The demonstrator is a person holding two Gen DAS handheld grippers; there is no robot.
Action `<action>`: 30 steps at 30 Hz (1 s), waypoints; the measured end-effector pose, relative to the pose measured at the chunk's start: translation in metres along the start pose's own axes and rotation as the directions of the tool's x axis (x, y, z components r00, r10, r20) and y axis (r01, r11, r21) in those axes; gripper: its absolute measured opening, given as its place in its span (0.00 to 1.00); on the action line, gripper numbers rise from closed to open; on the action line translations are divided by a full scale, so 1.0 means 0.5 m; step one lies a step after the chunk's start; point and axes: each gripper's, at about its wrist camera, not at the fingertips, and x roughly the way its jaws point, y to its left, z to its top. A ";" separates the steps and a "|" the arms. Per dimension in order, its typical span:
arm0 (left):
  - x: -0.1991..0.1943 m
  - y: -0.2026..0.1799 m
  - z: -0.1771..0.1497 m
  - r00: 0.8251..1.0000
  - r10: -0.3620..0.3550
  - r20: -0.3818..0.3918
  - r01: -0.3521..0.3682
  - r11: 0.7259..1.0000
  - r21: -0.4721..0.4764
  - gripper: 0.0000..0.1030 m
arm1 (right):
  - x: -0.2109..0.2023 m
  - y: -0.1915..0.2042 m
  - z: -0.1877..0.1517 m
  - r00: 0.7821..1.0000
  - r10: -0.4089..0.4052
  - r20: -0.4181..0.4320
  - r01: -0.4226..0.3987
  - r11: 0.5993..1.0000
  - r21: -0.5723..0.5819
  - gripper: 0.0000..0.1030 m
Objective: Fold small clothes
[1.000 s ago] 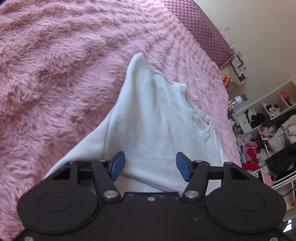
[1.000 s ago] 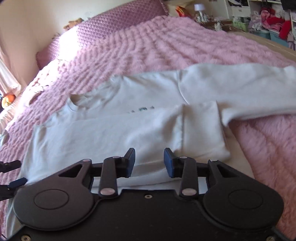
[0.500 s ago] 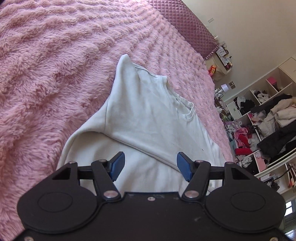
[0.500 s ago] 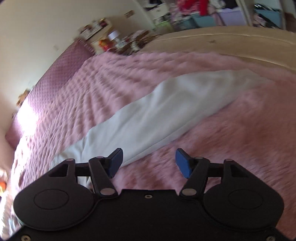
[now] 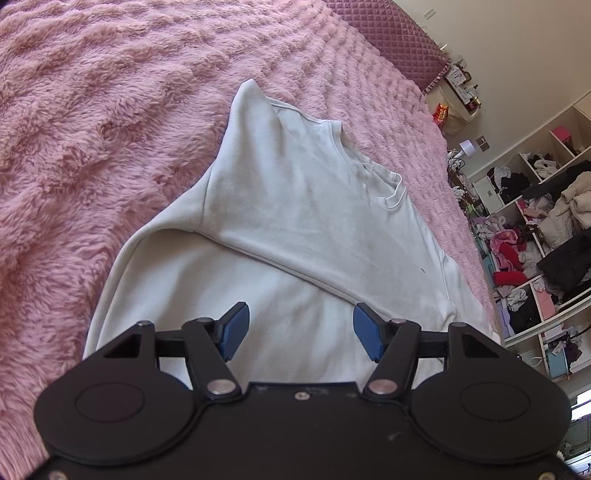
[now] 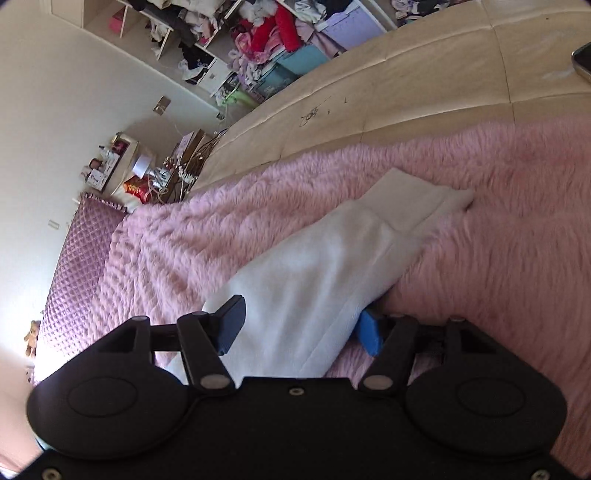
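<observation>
Left view, nearest: left gripper (image 5: pixel 299 328) at 6 o'clock, blue pads (image 5: pixel 234 328) spread wide, nothing pinched, hovering over the lower body of the white shirt (image 5: pixel 295 229). Opening much as a second ago. Shirt flat on the pink blanket (image 5: pixel 92 129), one sleeve folded across the body from 9 toward 4 o'clock, collar at 2 o'clock, shoulder tip at 12 o'clock. More of the fold and hem in view than a second earlier, when the pads sat closer over the cloth. Beyond, at 1 o'clock, quilted headboard (image 5: pixel 391 33); at 3 o'clock, shelves (image 5: pixel 535 229) crammed with clothes.

Right view, nearest: right gripper (image 6: pixel 299 328) at 6 o'clock, jaws parted wider than a second ago, when they stood nearly together over the folded sleeve cuff. Now straddling the other sleeve (image 6: pixel 332 269), which lies loose between the pads; whether the right pad touches the cloth cannot be told. Sleeve running from 6 toward 2 o'clock across the blanket, cuff at its far end. View rolled and swung away from the shirt body since then. Farther off, beige bed edge (image 6: pixel 406 85) at 1 o'clock, headboard at 9 o'clock, shelves at 12 o'clock.
</observation>
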 end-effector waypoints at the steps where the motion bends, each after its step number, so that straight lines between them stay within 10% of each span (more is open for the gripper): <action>1: -0.001 0.000 -0.001 1.000 0.004 -0.002 -0.004 1.000 0.004 0.61 | 0.007 -0.004 0.005 1.000 -0.003 0.003 0.003 1.000 0.009 0.62; 4: -0.008 0.004 -0.002 1.000 0.005 0.003 -0.005 1.000 0.009 0.61 | 0.008 -0.019 0.023 1.000 -0.023 0.017 0.022 0.998 0.052 0.56; 8: -0.020 0.021 0.000 1.000 -0.010 0.006 0.010 1.000 -0.016 0.61 | -0.008 0.010 0.036 0.998 -0.058 -0.003 0.058 0.998 -0.011 0.07; 17: -0.052 0.036 -0.005 0.997 -0.071 0.029 0.073 0.996 -0.045 0.61 | -0.133 0.296 -0.054 0.970 0.236 -0.053 -0.241 0.928 -0.284 0.06; 26: -0.097 0.064 -0.021 0.991 -0.122 0.060 0.128 0.987 -0.098 0.61 | -0.195 0.595 -0.495 0.714 0.493 -0.498 -0.671 0.684 -0.285 0.10; 28: -0.101 0.067 -0.023 0.991 -0.123 0.059 0.129 0.986 -0.103 0.61 | -0.185 0.618 -0.610 0.670 0.441 -0.597 -0.691 0.664 -0.286 0.52; 30: -0.106 0.068 -0.023 0.990 -0.126 0.060 0.131 0.986 -0.103 0.61 | -0.182 0.619 -0.691 0.667 0.379 -0.641 -0.688 0.644 -0.334 0.65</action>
